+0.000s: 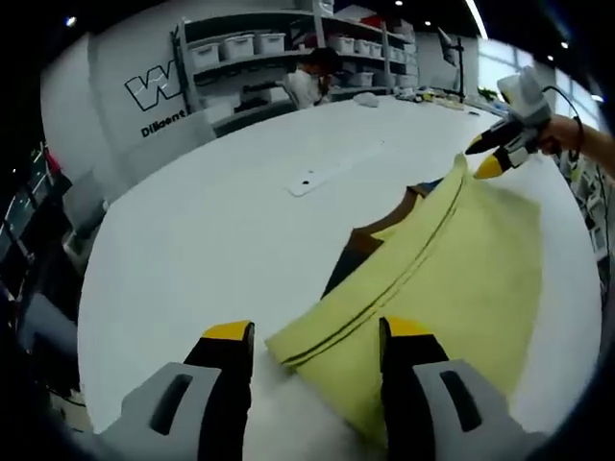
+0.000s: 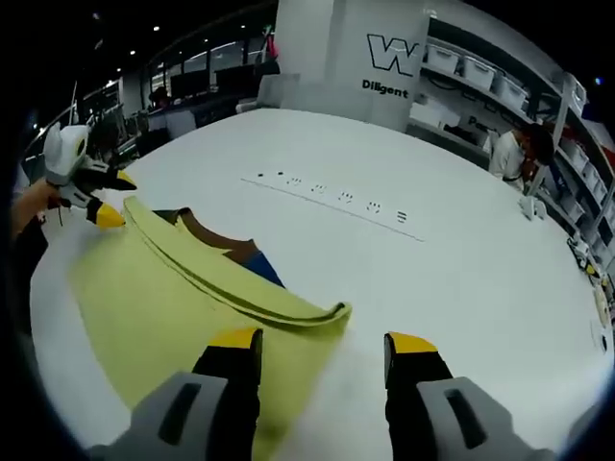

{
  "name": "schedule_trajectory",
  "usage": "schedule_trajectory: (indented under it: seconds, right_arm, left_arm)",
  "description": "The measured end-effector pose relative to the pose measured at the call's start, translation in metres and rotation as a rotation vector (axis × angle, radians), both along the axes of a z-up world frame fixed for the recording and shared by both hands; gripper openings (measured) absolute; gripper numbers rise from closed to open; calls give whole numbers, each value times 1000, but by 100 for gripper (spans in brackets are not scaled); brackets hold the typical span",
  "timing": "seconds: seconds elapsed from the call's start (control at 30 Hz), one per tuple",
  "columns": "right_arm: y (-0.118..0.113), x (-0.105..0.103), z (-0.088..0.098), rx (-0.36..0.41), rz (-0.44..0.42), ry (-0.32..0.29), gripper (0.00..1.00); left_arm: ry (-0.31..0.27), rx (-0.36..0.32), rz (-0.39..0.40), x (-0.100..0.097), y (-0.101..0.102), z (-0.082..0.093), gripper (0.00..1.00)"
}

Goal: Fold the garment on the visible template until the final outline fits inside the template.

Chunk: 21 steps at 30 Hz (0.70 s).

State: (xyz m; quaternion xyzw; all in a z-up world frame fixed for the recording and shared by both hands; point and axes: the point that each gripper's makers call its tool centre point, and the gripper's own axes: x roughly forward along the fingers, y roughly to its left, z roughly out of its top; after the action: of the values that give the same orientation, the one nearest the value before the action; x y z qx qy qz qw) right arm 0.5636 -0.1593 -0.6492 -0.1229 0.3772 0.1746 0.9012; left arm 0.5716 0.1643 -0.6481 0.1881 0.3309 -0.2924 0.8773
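Note:
A yellow-green garment (image 1: 452, 259) lies folded on the white table (image 1: 192, 230), with a raised fold edge running along it. Brown (image 1: 384, 216) and dark blue (image 1: 341, 271) patches peek out beside that edge. My left gripper (image 1: 318, 329) is open, its jaws either side of the garment's near corner. At the far corner my right gripper (image 1: 483, 157) is held by a hand, its yellow tips apart. In the right gripper view, the garment (image 2: 163, 307) has its fold end (image 2: 332, 312) just ahead of my open right gripper (image 2: 323, 339). My left gripper (image 2: 116, 198) is at the other end.
A socket strip (image 1: 312, 180) is set into the table (image 2: 461, 288) beyond the garment; it also shows as a row of sockets (image 2: 336, 197). Shelves with bins (image 1: 240, 46) and a seated person (image 1: 312, 77) are past the far edge.

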Motion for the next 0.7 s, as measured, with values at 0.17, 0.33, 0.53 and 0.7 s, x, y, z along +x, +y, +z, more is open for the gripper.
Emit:
schedule_trajectory:
  seconds: [0.17,0.33,0.53,0.7]
  right_arm:
    - [-2,4,-5,1,-19,5,48]
    - [-4,18,-6,33,-83,-23,50]
    - [-12,33,0,125,-242,-60,50]
    - [-15,34,10,175,-296,-76,50]
  left_arm:
    - [-25,76,-3,13,10,-11,52]
    - [-52,58,53,34,15,-9,54]
    - [-18,-103,272,49,26,-7,47]
    - [-10,-168,358,53,34,-3,46]
